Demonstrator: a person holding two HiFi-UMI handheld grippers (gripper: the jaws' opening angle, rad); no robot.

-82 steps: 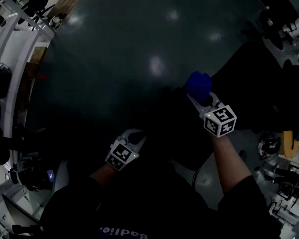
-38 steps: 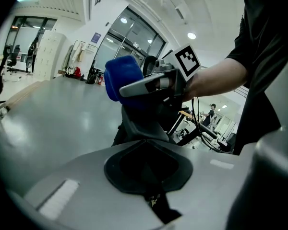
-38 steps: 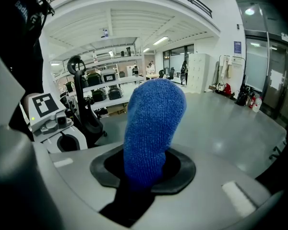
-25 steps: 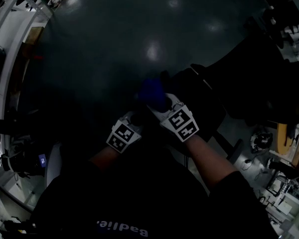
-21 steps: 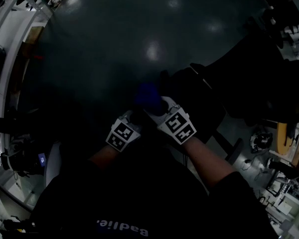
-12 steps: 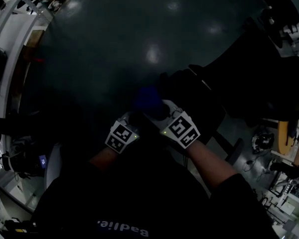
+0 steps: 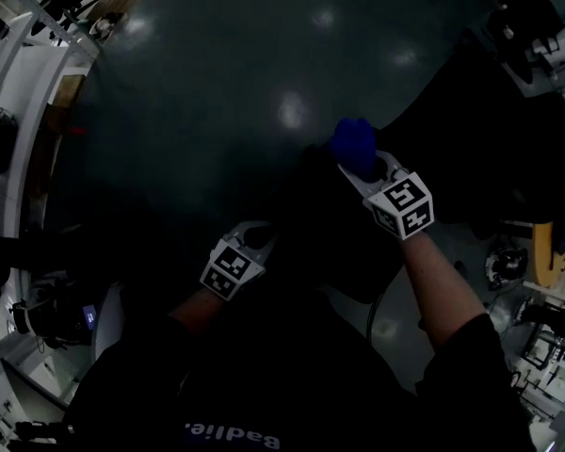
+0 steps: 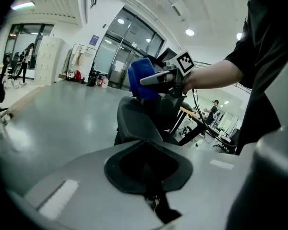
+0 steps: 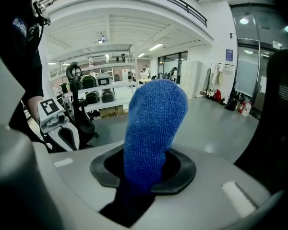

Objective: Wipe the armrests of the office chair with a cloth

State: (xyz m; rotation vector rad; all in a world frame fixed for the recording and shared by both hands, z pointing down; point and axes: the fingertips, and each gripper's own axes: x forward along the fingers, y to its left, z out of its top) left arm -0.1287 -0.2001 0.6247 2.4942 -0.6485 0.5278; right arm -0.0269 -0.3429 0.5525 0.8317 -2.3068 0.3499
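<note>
The head view is very dark. A blue cloth (image 7: 352,142) sticks up from my right gripper (image 7: 361,165), which is shut on it and held above the black office chair (image 7: 339,243). In the right gripper view the cloth (image 9: 153,128) stands upright from between the jaws and fills the middle. My left gripper (image 7: 254,243) is lower left, close against the chair, shut with nothing seen in it. In the left gripper view the chair's dark shell (image 8: 134,123) is straight ahead, with the cloth (image 8: 141,83) above it. The armrests cannot be made out.
Glossy grey floor (image 7: 226,83) spreads beyond the chair. White shelving (image 7: 19,73) runs along the left edge. Desks, cables and other chair bases (image 7: 537,271) crowd the right. Equipment shelves (image 9: 96,95) and a glass entrance (image 8: 120,61) stand far off.
My right gripper has carried the blue cloth up and to the right, away from the left gripper it was beside half a second ago. The left gripper has hardly moved.
</note>
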